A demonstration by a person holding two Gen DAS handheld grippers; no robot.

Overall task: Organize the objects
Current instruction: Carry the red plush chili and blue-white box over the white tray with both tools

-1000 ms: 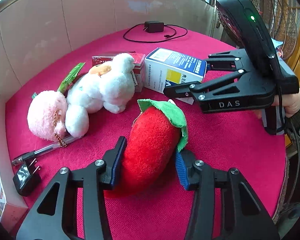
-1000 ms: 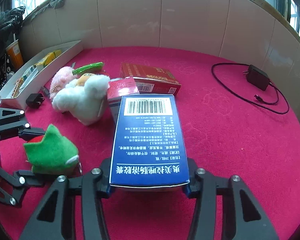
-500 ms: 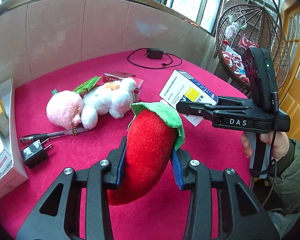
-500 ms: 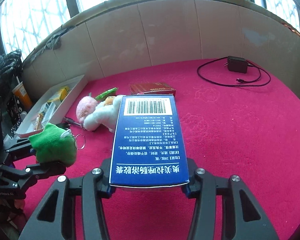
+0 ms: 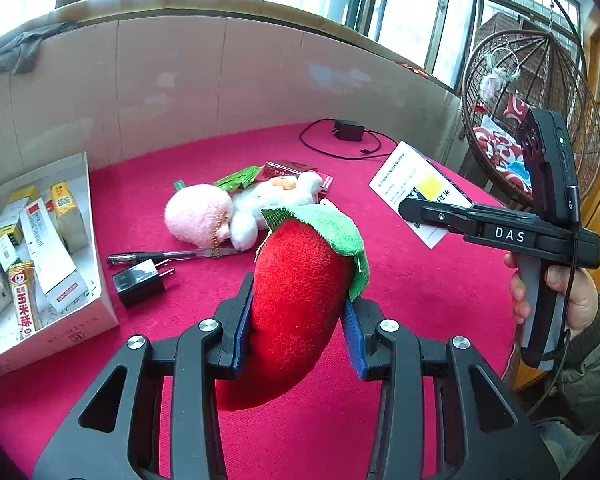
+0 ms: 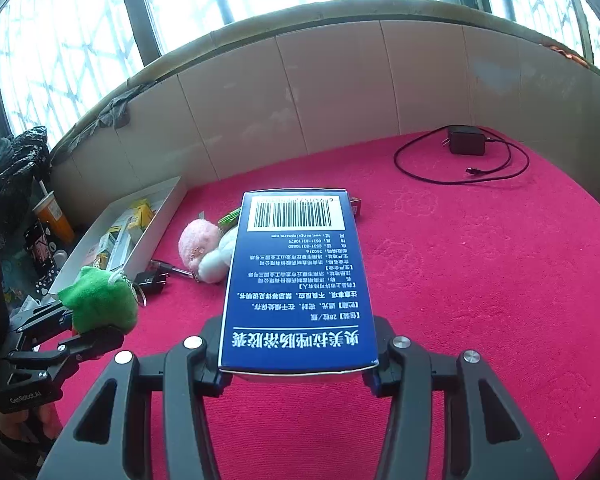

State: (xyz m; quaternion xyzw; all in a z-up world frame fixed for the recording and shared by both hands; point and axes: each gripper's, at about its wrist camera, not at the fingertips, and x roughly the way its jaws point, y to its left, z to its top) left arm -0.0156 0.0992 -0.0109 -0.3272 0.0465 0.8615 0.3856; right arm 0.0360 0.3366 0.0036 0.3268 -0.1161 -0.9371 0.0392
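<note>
My left gripper [image 5: 298,328] is shut on a red plush chili [image 5: 296,304] with a green felt top, held up off the pink tablecloth [image 5: 400,300]. The right wrist view shows that same toy's green top [image 6: 100,300] at the far left between the left gripper's jaws. My right gripper [image 6: 298,360] is shut on a blue medicine box [image 6: 296,280] with a barcode, lifted clear of the table. In the left wrist view that box [image 5: 416,188] juts out of the right gripper [image 5: 424,210] at the right, with a hand [image 5: 556,292] on the handle.
A pink and white plush toy [image 5: 236,212] lies mid-table beside a red carton [image 5: 292,170] and a green packet [image 5: 236,178]. A pen [image 5: 168,256] and black plug adapter [image 5: 140,280] lie near a white tray [image 5: 84,320] of several small packages. A charger with cable [image 6: 466,146] sits far back.
Both grippers have risen from the table and rolled level. The left jaws closed onto the red chili, which lay on the cloth, and lifted it. The blue box stayed gripped.
</note>
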